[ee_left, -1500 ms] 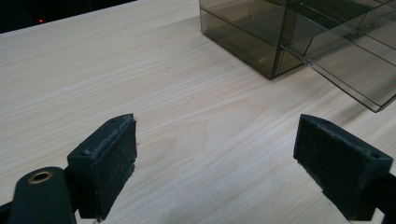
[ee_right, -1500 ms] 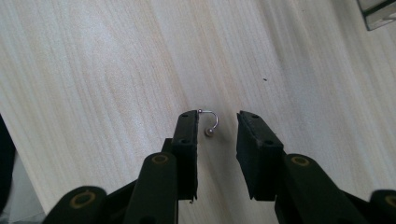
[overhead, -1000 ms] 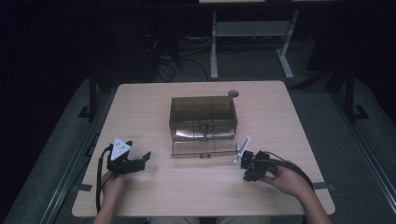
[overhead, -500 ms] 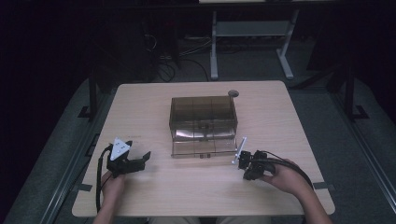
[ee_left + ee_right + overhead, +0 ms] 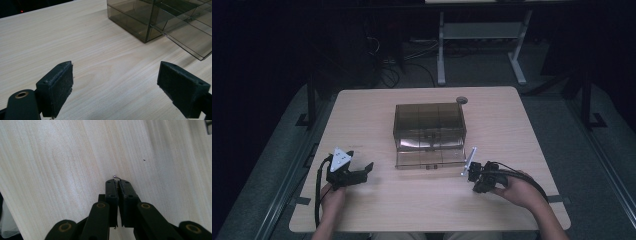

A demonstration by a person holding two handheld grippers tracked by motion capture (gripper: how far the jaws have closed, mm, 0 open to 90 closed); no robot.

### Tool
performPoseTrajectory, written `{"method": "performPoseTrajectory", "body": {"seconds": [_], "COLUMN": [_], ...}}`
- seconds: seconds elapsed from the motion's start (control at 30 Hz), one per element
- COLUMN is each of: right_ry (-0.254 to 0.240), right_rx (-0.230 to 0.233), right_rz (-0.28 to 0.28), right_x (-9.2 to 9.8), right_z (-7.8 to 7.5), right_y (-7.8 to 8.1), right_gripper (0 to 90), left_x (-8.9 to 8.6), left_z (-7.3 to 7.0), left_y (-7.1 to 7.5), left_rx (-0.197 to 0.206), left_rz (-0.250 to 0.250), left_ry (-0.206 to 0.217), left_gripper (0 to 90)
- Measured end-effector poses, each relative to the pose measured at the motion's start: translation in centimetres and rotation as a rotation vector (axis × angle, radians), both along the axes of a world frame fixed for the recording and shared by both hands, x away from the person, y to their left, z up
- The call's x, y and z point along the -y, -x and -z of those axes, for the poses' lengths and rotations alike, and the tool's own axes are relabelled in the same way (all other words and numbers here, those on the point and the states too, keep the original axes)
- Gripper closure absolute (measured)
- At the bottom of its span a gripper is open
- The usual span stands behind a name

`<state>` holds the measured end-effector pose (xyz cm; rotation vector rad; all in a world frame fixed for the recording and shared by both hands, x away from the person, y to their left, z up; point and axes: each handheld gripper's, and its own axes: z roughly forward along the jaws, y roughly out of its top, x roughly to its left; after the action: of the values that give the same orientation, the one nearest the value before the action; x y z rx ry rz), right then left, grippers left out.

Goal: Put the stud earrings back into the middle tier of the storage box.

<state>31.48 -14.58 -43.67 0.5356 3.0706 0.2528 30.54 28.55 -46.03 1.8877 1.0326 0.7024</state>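
Claws sit nearest on the worktop [image 5: 362,110]: the left claw [image 5: 362,171] at 8 o'clock gapes wide over bare wood, while the right claw [image 5: 473,172] at 4 o'clock is pinched tight on a tiny silvery pin-like thing [image 5: 115,176]. Farther in, at centre, a smoky clear drawer box [image 5: 429,127] stands with its lower drawer [image 5: 430,157] pulled out toward 6 o'clock

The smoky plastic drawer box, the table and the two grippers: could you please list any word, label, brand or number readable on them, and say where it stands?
None: no readable text.
Drawer box: smoky plastic, no label or print.
Left gripper: jaws apart, plain black pads; its grey plate carries no legible marking.
Right gripper: jaws together on a small metal piece, unmarked.
Table: bare wood grain.
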Motion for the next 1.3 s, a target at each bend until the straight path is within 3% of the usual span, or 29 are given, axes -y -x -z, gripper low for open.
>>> {"method": "performPoseTrajectory", "body": {"seconds": [0.27, 0.63, 1.03, 1.3], "right_ry": [-0.008, -0.034, -0.074, -0.073], "right_rx": [0.010, 0.040, 0.069, 0.081], "right_rz": [-0.003, -0.010, -0.027, -0.035], "right_x": [0.0, -0.4, -1.6, -2.7], "right_z": [-0.5, -2.7, -5.5, -6.8], "right_y": [0.0, -0.3, -1.9, -3.3], "right_gripper": [85.6, 85.6, 85.6, 85.6], "left_x": [0.1, 0.1, 0.1, 0.0], "left_z": [0.0, 0.0, 0.0, 0.0], "left_y": [0.0, 0.0, 0.0, 0.0], "left_rx": [0.002, -0.001, 0.001, 0.002], "left_rz": [-0.005, -0.005, -0.007, -0.004], "left_ry": [0.011, 0.009, 0.016, 0.013], "left_gripper": [12.8, 12.8, 12.8, 12.8]}}
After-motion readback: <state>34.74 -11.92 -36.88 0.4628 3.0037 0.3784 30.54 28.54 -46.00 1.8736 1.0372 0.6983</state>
